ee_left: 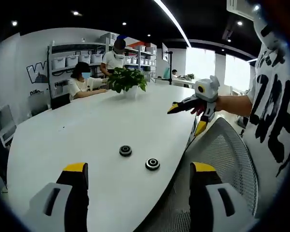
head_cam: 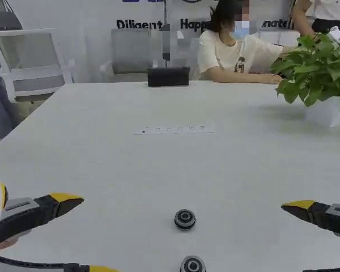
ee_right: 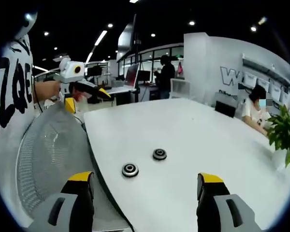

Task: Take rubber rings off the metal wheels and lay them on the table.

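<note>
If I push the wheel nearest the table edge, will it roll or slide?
The wheel lies flat, so it would likely slide, not roll. It looks metal, so probably heavy. The rubber ring may drag on the table.

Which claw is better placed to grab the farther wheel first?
Marginally the right claw: in head view its tip looks slightly nearer that black rubber-ringed metal wheel than the left claw. Both open.

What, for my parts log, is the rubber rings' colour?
Black rubber rings; head view shows best.
</note>
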### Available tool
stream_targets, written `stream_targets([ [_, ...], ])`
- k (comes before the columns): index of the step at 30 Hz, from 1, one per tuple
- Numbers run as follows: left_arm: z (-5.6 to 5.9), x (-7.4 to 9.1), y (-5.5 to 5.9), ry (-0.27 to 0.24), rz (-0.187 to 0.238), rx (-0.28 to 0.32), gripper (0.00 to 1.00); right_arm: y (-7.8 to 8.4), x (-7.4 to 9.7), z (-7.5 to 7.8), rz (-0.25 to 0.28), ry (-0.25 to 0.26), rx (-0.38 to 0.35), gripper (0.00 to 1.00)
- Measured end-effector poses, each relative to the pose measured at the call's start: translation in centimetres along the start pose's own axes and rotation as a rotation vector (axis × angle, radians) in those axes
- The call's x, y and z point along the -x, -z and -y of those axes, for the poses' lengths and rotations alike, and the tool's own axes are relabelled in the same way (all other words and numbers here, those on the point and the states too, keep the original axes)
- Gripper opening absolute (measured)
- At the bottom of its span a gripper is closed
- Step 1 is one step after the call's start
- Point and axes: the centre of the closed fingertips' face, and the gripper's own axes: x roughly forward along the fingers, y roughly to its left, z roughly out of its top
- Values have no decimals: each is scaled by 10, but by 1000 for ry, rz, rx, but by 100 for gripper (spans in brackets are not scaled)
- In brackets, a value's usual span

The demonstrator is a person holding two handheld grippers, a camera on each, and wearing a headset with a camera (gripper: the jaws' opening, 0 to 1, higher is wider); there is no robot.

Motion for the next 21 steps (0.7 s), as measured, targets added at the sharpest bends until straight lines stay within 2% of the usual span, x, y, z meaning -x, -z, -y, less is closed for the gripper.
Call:
stream_targets([
  [8, 0, -1, 3, 5, -7, 0, 84, 4, -1, -2, -9, -6, 0, 87],
  [21, -1, -7, 1, 20, -11, -17, 84, 6, -2, 2, 0, -2, -16, 87],
])
